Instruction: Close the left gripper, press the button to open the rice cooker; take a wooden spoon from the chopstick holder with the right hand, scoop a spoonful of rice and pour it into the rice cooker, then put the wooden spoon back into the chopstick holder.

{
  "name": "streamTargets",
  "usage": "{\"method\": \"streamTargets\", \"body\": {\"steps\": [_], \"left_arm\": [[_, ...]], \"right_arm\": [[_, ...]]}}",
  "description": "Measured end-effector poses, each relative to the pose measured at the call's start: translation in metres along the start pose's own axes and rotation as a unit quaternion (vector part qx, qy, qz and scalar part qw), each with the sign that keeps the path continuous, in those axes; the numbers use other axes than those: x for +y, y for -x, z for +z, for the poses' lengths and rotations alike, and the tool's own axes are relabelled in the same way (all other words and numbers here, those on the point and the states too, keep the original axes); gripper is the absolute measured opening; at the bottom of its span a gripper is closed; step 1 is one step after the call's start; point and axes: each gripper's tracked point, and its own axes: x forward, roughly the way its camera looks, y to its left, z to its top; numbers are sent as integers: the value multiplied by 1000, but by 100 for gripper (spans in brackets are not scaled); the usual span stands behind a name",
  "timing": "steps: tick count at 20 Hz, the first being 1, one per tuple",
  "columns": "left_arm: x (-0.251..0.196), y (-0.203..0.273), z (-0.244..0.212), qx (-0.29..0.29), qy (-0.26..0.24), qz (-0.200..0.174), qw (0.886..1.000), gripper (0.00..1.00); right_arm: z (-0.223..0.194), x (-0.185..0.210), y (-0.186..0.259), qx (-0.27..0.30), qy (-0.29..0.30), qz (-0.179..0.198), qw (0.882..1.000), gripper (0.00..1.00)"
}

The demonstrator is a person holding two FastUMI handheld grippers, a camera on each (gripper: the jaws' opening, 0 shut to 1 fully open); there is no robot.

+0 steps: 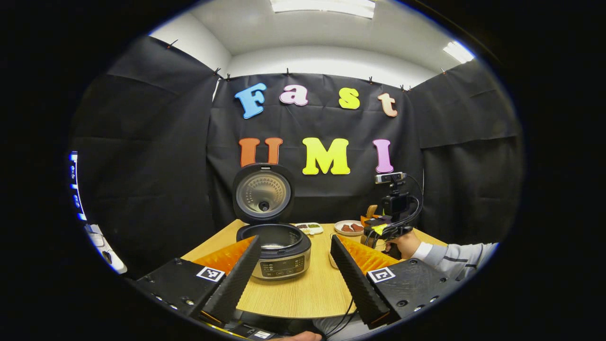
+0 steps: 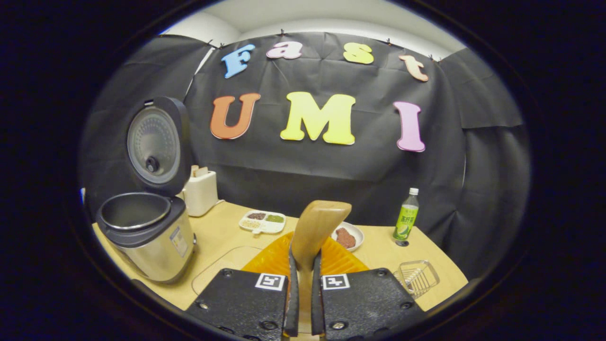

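Note:
The rice cooker [image 1: 277, 253] stands on the wooden table with its lid [image 1: 263, 192] swung up and the pot bare. My left gripper [image 1: 294, 240] is open, hanging in front of the cooker with nothing between its fingers. Farther right, a hand holds my right gripper [image 1: 389, 226], and a bit of the wooden spoon [image 1: 371, 210] shows behind it. In the right gripper view my right gripper [image 2: 303, 259] is shut on the wooden spoon [image 2: 316, 225], wide end up, right of the open rice cooker [image 2: 149, 237]. I cannot tell what the spoon carries.
A white box [image 2: 201, 192] with wooden pieces poking out stands behind the cooker. A divided tray of grains [image 2: 262, 221], a plate of brown food [image 2: 348, 237], a green bottle [image 2: 406, 220] and a wire basket [image 2: 419, 277] sit on the table [image 2: 218, 232].

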Motion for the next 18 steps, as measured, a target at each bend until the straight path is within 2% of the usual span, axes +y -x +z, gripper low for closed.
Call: {"method": "streamTargets", "body": {"steps": [2,3,4,6,7,12,14,15,18], "left_arm": [[2,-4,-1,-1,7,-1,1000,94],[3,-5,-1,0,10,-2,1000,94],[1,-4,-2,3,12,-4,1000,94],[-2,-4,-7,6,6,-17,1000,95],[0,-4,-8,7,3,-17,1000,95],[1,-7,-16,18,9,-17,1000,94],[2,-10,-18,23,7,-20,1000,95],[3,-12,-18,23,7,-20,1000,95],[-2,-12,-19,26,4,-26,999,95]], "right_arm": [[-18,1,-6,14,16,-8,1000,15],[-22,7,-8,18,9,5,1000,15],[-31,22,-5,41,-36,40,998,16],[-44,50,1,88,-142,104,980,15],[-41,53,-1,95,-166,114,975,16],[-39,50,-2,93,-206,116,967,16],[-37,54,-6,95,-230,124,961,15],[-35,57,-7,97,-255,132,953,15],[-34,59,-11,109,-351,146,919,16]]}}
